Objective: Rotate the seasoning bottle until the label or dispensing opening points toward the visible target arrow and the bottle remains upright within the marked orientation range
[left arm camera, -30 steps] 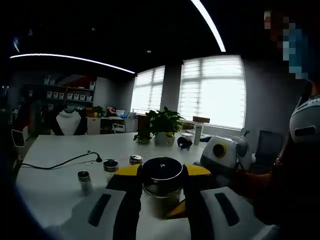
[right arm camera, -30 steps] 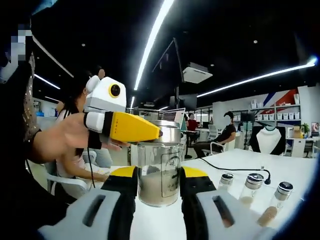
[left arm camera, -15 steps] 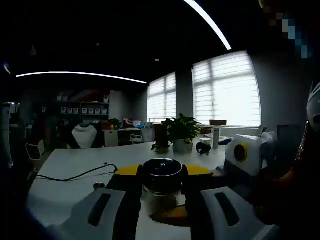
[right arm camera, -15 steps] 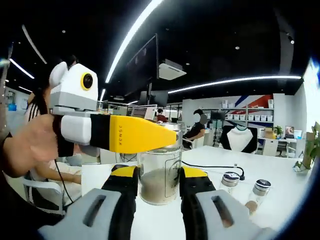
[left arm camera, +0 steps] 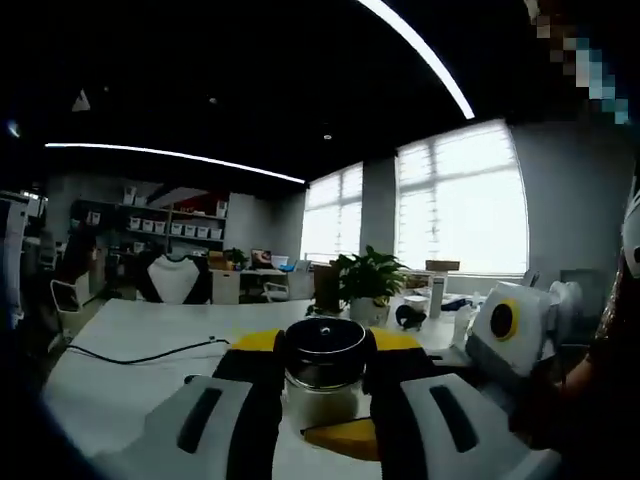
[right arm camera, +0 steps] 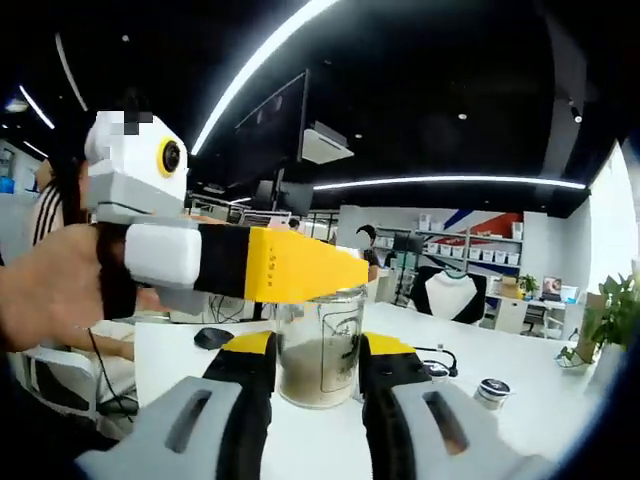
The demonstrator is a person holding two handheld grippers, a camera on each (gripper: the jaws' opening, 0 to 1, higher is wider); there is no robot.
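A clear glass seasoning bottle (right arm camera: 318, 335) with pale powder in its lower half stands upright between my right gripper's (right arm camera: 317, 348) jaws, which are shut on its body. My left gripper (right arm camera: 345, 280) reaches in from the left there and clamps the metal cap from the side. In the left gripper view, my left gripper (left arm camera: 324, 345) is shut on the round silver cap (left arm camera: 325, 362). My right gripper (left arm camera: 335, 420) comes in from the right below the cap, holding the glass body. I cannot make out a label or a target arrow.
A white table (left arm camera: 120, 385) spreads below. A black cable (left arm camera: 140, 352) lies on it, and a potted plant (left arm camera: 368, 282) stands at its far end. Two small spice jars (right arm camera: 490, 390) and a black mouse (right arm camera: 212, 337) sit on it. A person's hand (right arm camera: 45, 300) holds the left gripper.
Both grippers keep their hold on the bottle. The background has swung in both views, so the hands have turned with it. The small jars have left the left gripper view.
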